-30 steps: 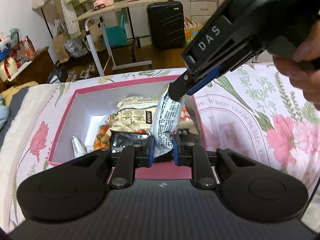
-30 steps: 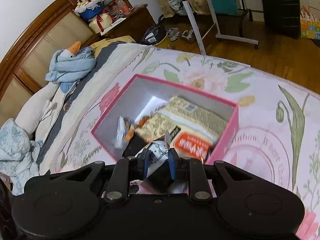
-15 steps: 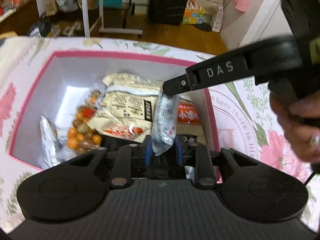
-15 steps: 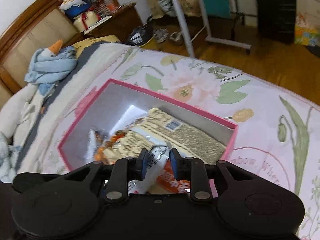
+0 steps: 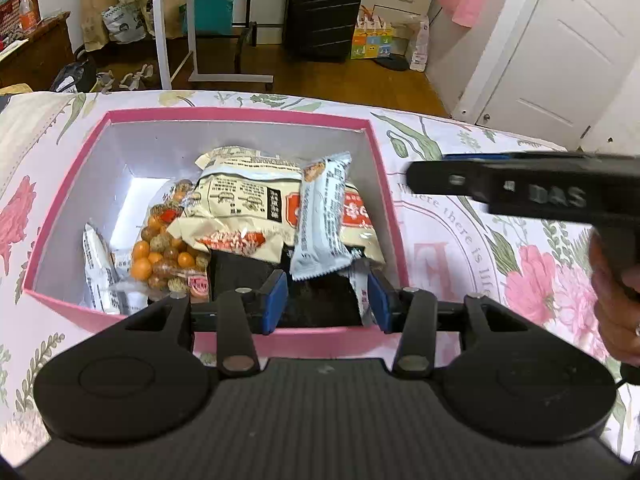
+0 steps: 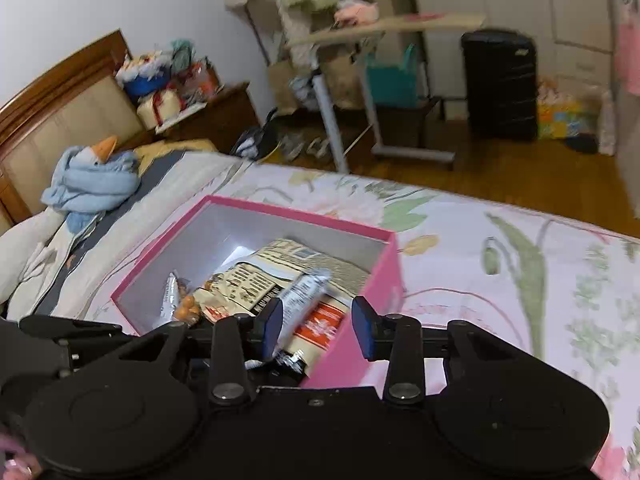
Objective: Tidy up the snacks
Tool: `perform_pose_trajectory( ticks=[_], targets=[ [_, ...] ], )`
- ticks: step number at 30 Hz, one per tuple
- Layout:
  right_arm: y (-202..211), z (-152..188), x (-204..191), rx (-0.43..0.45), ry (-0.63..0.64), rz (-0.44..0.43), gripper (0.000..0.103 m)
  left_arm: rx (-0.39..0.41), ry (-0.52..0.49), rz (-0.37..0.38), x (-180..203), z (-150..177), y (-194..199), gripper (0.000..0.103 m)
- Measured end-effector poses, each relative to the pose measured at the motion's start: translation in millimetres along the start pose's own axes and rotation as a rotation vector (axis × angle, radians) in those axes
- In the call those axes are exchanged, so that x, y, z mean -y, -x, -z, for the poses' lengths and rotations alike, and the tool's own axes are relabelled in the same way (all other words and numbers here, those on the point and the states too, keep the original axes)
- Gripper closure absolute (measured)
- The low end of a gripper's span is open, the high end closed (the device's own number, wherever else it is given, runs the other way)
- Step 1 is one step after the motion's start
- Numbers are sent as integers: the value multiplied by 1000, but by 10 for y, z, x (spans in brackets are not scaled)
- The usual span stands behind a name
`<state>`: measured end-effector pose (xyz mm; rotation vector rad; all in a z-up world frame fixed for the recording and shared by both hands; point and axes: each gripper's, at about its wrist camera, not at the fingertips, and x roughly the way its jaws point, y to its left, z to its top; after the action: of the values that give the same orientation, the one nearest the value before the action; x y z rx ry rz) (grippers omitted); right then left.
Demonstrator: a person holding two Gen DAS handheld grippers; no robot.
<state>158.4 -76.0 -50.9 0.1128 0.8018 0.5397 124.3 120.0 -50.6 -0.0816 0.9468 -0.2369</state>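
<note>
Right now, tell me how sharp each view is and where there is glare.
Left wrist view: crisp on the pink box and snack bar, with a bright glare patch on the box floor; the right tool is smeared. Right wrist view: softer overall, with the snack bar and suitcase blurred; both bend straight lines at the edges.

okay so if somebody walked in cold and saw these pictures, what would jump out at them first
Most likely the pink box on the flowered bedspread, packed with snacks. A grey-white snack bar lies on top of a big cream packet, with a bag of orange candies to its left. Both grippers are open: the left gripper at the box's near edge, the right gripper by its corner.
</note>
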Motion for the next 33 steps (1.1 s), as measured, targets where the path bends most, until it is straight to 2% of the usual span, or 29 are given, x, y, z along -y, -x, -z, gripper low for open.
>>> perform_pose_trajectory(
  ticks=[7, 16, 28, 33],
  targets=[
    [429, 318, -18, 50, 21, 74, 59, 6, -20, 5, 129, 92, 211, 59],
    [793, 388, -162, 78, 39, 184, 58, 22, -57, 11, 383, 153, 542, 58],
    [1303, 620, -218, 78, -5, 363, 55, 54, -100, 41, 605, 228, 941, 53],
    [1461, 754, -299, 95, -24, 429, 44, 65, -105, 35, 662, 298, 1023, 47]
  ],
)
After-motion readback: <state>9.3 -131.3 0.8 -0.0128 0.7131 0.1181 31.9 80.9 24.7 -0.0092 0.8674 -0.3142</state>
